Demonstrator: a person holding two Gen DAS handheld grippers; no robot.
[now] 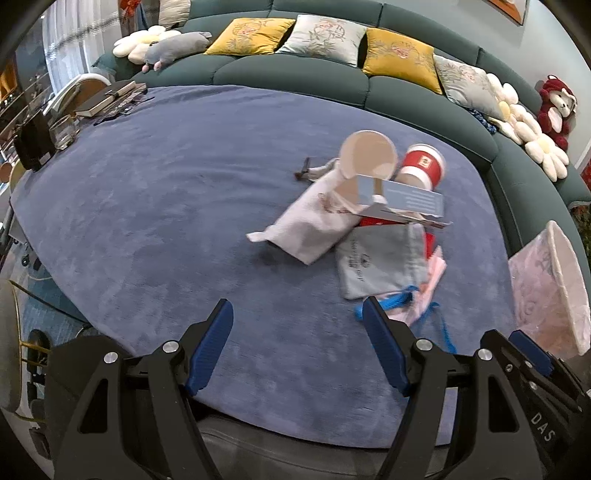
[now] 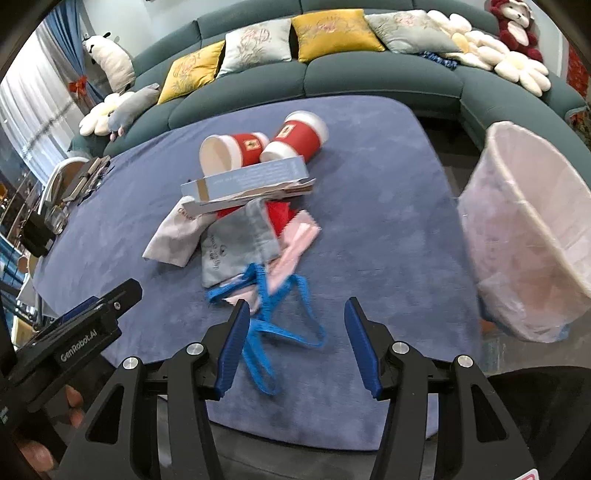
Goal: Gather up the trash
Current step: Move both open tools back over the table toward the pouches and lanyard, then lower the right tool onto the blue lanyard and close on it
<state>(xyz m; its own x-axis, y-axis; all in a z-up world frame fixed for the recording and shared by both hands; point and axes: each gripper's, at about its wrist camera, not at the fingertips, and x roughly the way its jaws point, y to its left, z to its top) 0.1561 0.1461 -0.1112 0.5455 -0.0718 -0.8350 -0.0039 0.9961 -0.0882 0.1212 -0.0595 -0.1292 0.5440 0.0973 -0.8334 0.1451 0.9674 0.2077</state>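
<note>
Two red paper cups with white rims [image 2: 269, 142] lie on a plain blue-violet table cloth [image 2: 369, 229] beside a pale blue cardboard box [image 2: 255, 177], a grey fabric pouch with dark print [image 2: 236, 240] and a bright blue ribbon [image 2: 280, 317]. The dark teal sofa [image 2: 369, 77] carries mustard-yellow embroidered cushions [image 2: 332, 31] and pale grey floral ones.

Even, fairly bright indoor light; soft shadows only. Strong fisheye bending, dark corners. Motion blur smears bin [image 2: 532, 236] and cloth pile.
</note>
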